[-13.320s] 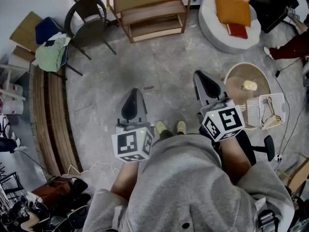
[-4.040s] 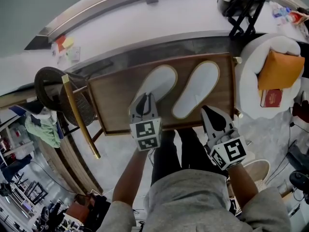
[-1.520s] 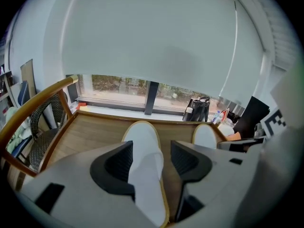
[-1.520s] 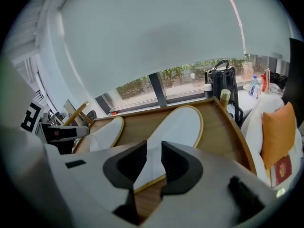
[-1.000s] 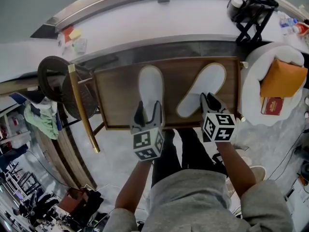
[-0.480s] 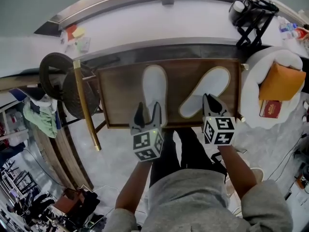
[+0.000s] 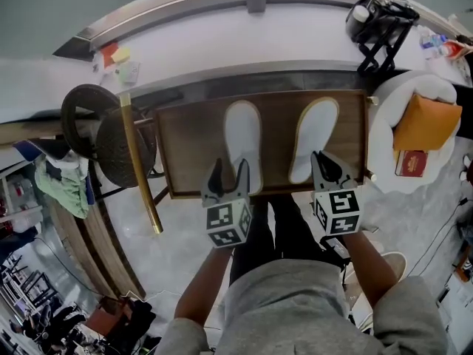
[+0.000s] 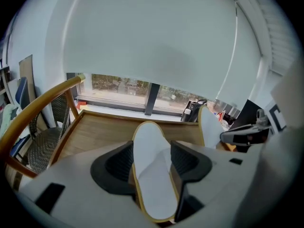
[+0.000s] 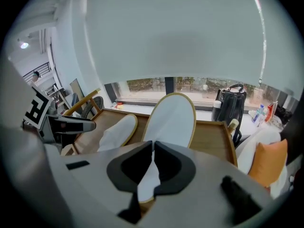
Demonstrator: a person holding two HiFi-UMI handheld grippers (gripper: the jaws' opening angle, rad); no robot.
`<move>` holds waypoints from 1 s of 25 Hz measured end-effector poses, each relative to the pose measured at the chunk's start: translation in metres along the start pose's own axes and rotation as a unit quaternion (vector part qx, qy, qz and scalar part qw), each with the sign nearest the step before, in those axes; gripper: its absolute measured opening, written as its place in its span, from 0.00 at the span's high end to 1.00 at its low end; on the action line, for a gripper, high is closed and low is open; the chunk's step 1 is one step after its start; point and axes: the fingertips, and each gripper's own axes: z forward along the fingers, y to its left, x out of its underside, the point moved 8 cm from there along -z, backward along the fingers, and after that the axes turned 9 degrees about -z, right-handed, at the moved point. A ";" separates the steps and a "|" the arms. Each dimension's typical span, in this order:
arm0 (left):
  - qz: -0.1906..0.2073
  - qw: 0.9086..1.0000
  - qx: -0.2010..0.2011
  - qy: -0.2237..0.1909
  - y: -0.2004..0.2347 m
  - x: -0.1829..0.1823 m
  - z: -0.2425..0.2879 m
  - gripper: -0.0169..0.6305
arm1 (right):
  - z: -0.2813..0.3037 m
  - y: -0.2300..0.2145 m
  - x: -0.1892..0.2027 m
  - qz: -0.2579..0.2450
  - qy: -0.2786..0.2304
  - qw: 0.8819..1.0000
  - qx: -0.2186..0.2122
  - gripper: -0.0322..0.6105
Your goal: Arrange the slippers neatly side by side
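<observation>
Two white slippers with tan rims lie on a wooden tabletop (image 7: pixel 192 146). The left slipper (image 7: pixel 242 140) points straight away from me. My left gripper (image 7: pixel 229 170) stands open, one jaw on each side of that slipper's heel (image 8: pixel 151 175). The right slipper (image 7: pixel 313 137) lies almost parallel to it, a hand's width to the right. My right gripper (image 7: pixel 323 166) is shut on the right slipper's heel; white fabric (image 9: pixel 148 172) shows pinched between the jaws. In the right gripper view the left slipper (image 9: pixel 116 129) lies beside the held one (image 9: pixel 173 113).
A dark round chair (image 7: pixel 103 135) with a wooden arm rail (image 7: pixel 140 165) stands left of the table. A white pouf holding an orange cushion (image 7: pixel 417 124) is at the right. A black bag (image 7: pixel 377 17) sits on the white sill (image 7: pixel 222 46) behind.
The right slipper has swung from a slant to nearly parallel with the left slipper, its heel carried by my right gripper. The left gripper and left slipper have hardly moved.
</observation>
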 end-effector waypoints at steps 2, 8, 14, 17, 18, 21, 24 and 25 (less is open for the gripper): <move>0.002 1.000 0.007 0.000 0.002 0.000 0.000 0.59 | -0.003 0.004 -0.002 -0.004 0.002 1.000 0.001 0.90; 0.010 1.000 0.027 0.007 0.010 0.000 -0.002 0.59 | -0.013 0.020 -0.006 -0.012 0.008 1.000 0.011 0.90; 0.021 0.999 0.043 0.016 0.012 0.006 -0.002 0.59 | -0.017 0.037 0.003 -0.024 0.028 0.999 0.007 0.90; 0.023 0.998 0.047 0.020 0.013 0.008 -0.001 0.59 | -0.004 0.046 0.010 -0.032 0.044 0.999 -0.003 0.90; 0.023 0.998 0.046 0.021 0.013 0.008 -0.001 0.59 | 0.003 0.048 0.012 -0.035 0.049 0.998 -0.006 0.90; 0.018 0.999 0.042 0.019 0.015 0.005 -0.001 0.59 | 0.027 0.054 0.015 -0.037 0.061 0.997 -0.016 0.90; 0.010 0.999 0.037 0.019 0.019 0.002 -0.002 0.59 | 0.048 0.059 0.013 -0.038 0.069 0.997 -0.025 0.90; 0.009 0.999 0.036 0.018 0.020 0.002 -0.002 0.59 | 0.054 0.060 0.013 -0.041 0.071 0.996 -0.027 0.90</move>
